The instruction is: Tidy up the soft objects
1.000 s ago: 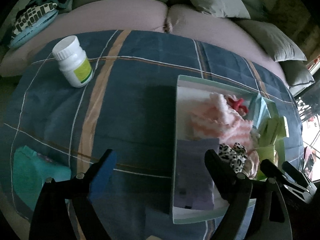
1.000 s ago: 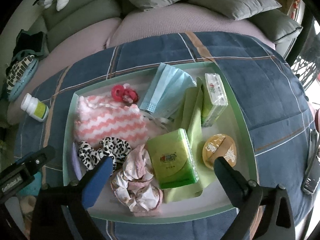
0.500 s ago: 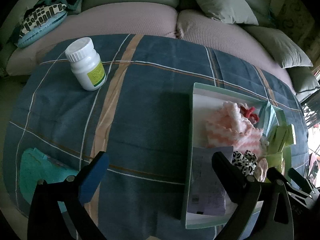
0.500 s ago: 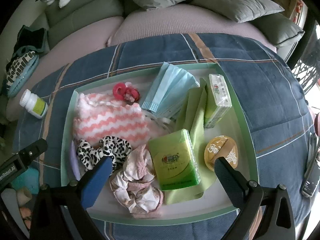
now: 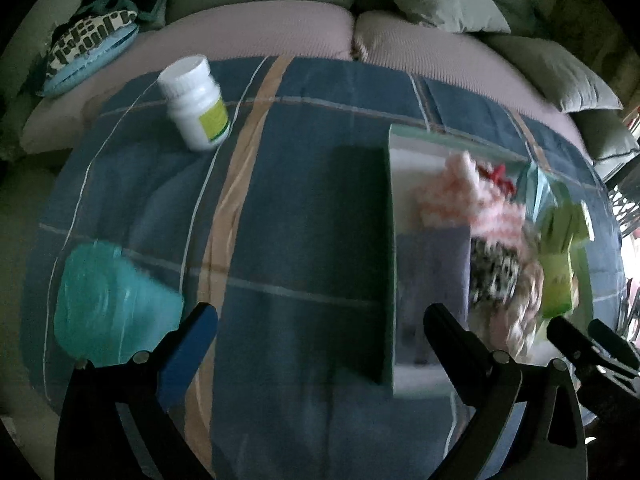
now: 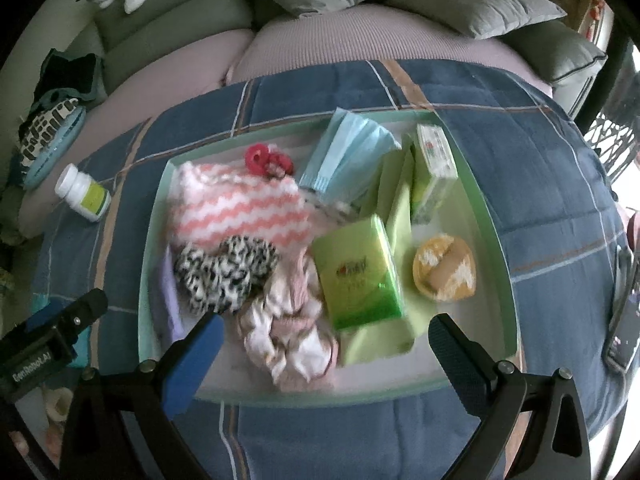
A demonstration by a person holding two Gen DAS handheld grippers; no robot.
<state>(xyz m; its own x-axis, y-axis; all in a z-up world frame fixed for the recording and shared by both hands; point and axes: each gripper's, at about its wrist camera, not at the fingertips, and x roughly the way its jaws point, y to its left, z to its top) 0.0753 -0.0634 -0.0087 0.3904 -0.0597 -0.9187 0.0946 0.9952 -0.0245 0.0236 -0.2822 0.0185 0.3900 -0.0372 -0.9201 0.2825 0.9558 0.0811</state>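
Note:
A pale green tray (image 6: 492, 216) on a blue plaid cloth holds a pink-and-white zigzag cloth (image 6: 236, 208), a leopard scrunchie (image 6: 224, 272), a pink-white scrunchie (image 6: 288, 332), a red hair tie (image 6: 264, 158), blue face masks (image 6: 348, 152), two green tissue packs (image 6: 360, 272) and a lilac sheet (image 5: 432, 272). My right gripper (image 6: 326, 326) hangs open over the tray's near side, holding nothing. Left of the tray wall (image 5: 390, 240), my left gripper (image 5: 320, 320) is wide open and empty above bare cloth. A teal soft object (image 5: 108, 304) lies beside its left finger.
A white pill bottle (image 5: 196, 102) stands on the cloth at the far left. A yellow round item (image 6: 444, 268) sits in the tray. A phone (image 6: 624, 320) lies at the right edge. Sofa cushions and a patterned bag (image 5: 88, 48) lie behind.
My left gripper has opened wider and slid left, so the tray no longer sits under its right finger. The right gripper has drawn back slightly toward the tray's near edge.

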